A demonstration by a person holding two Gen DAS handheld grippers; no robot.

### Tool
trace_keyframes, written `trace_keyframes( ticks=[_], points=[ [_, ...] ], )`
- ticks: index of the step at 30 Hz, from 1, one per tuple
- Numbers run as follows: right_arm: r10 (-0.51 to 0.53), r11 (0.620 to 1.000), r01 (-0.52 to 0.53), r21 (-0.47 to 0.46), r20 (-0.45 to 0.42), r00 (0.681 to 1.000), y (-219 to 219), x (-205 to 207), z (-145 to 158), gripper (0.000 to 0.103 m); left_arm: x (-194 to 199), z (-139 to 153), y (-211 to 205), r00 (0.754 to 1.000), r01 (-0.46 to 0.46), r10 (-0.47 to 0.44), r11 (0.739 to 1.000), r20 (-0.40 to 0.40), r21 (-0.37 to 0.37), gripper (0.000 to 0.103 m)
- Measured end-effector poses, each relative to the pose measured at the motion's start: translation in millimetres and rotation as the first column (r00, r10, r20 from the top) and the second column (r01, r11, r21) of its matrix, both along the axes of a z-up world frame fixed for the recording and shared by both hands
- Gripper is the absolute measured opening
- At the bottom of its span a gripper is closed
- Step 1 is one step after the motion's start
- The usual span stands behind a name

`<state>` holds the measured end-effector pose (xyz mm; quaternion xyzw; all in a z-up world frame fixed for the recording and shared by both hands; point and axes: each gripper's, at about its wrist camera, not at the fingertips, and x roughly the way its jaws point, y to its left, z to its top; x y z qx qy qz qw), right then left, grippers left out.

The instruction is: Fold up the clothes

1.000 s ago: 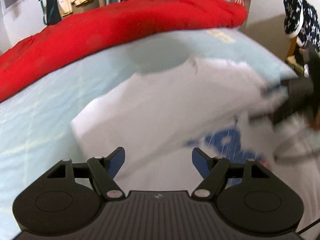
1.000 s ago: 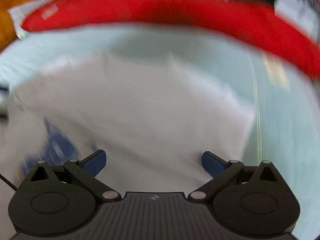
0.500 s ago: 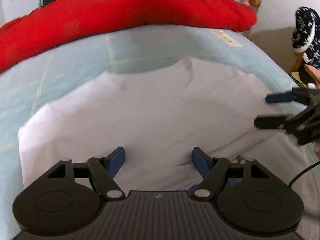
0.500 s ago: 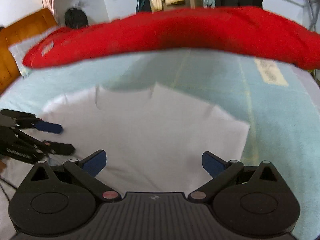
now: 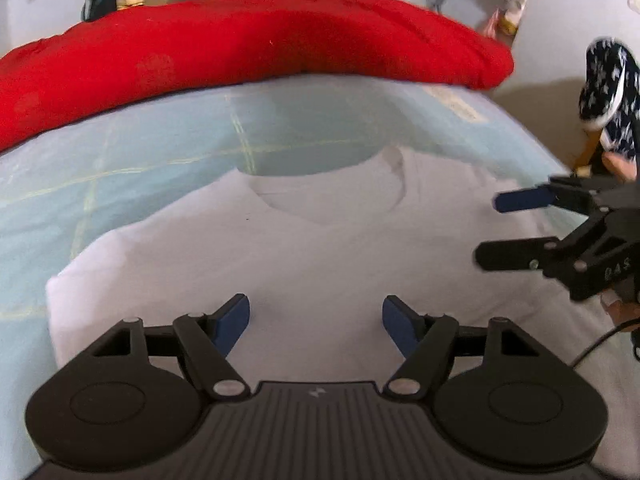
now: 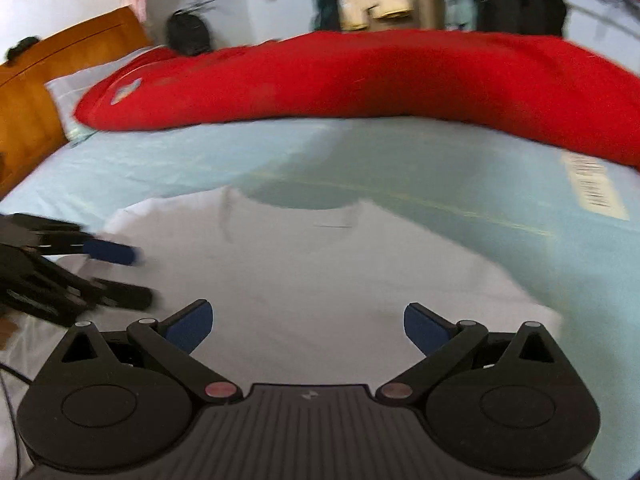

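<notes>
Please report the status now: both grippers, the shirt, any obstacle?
Left gripper open, empty. Right gripper open, empty. White shirt flat on bed, collar far. Nothing in way.

Soft, even indoor light, no glare. Strong fisheye bending at edges, dark corners. A dim rounded shadow lies on the sheet (image 5: 304, 148) beyond the white shirt (image 5: 320, 248). Right view smeared, probably motion blur; background soft.

White T-shirt (image 5: 320, 264): flat on the pale blue sheet (image 5: 120, 168), collar far. My left gripper (image 5: 316, 322): over its near part, blue pads spread, nothing between them. My right gripper (image 5: 504, 228): at the right, jaws apart, above the shirt's right side. Red duvet (image 5: 240, 52): heaped along the far edge.
</notes>
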<state>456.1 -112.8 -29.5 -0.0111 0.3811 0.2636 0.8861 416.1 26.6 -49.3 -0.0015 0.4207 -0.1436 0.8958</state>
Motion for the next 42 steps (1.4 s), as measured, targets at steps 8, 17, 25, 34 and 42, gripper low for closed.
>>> trace_keyframes(
  ticks=[8, 17, 25, 34, 42],
  points=[
    [-0.046, 0.996, 0.048, -0.076, 0.028, 0.999, 18, 19, -15, 0.103, -13, 7, 19, 0.998, -0.054, 0.053, 0.998, 0.046, 0.018, 0.074],
    [-0.087, 0.988, 0.088, -0.127, 0.011, 0.996, -35, -27, -25, 0.103, -59, 1, 37, 1.000, -0.007, 0.006, 0.999, 0.026, 0.034, 0.076],
    [-0.102, 0.987, 0.103, -0.124, 0.012, 0.995, -36, -46, -1, 0.103, -46, 18, 29, 1.000, -0.008, 0.007, 1.000, 0.021, 0.021, 0.076],
    [-0.093, 0.983, 0.093, -0.159, 0.010, 0.996, -27, -54, -20, 0.103, -30, 19, 47, 0.994, -0.113, 0.113, 0.991, 0.000, -0.072, 0.076],
    [-0.092, 0.983, 0.093, -0.158, 0.017, 0.996, -25, -51, -21, 0.103, -16, 11, 45, 0.985, -0.170, 0.170, 0.985, -0.030, 0.011, 0.070]
  ],
)
